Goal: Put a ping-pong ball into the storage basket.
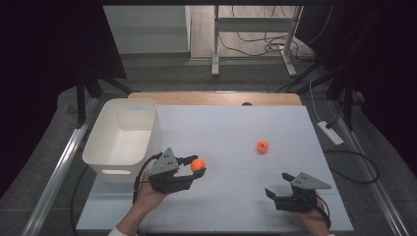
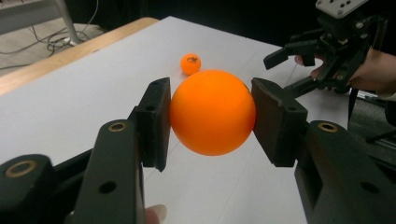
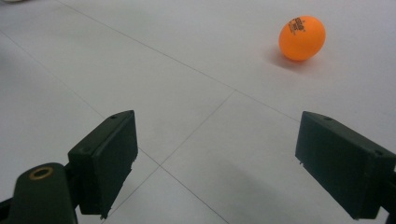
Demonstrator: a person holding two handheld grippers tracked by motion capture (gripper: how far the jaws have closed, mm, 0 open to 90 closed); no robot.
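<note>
The white tabletop (image 1: 221, 196) carries a white bin (image 1: 123, 135) at its left. Just beside the bin, the left claw (image 1: 195, 169) grips a round orange ball (image 2: 212, 112), no long axis. The right claw (image 1: 275, 194) gapes empty, well apart from a second ball (image 1: 262, 146) lying unobstructed.

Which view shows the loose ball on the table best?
The right gripper view: the loose ball sits large and sharp, its print readable. The high view shows it small on the table. The left gripper view shows it small, just behind the held ball.
</note>
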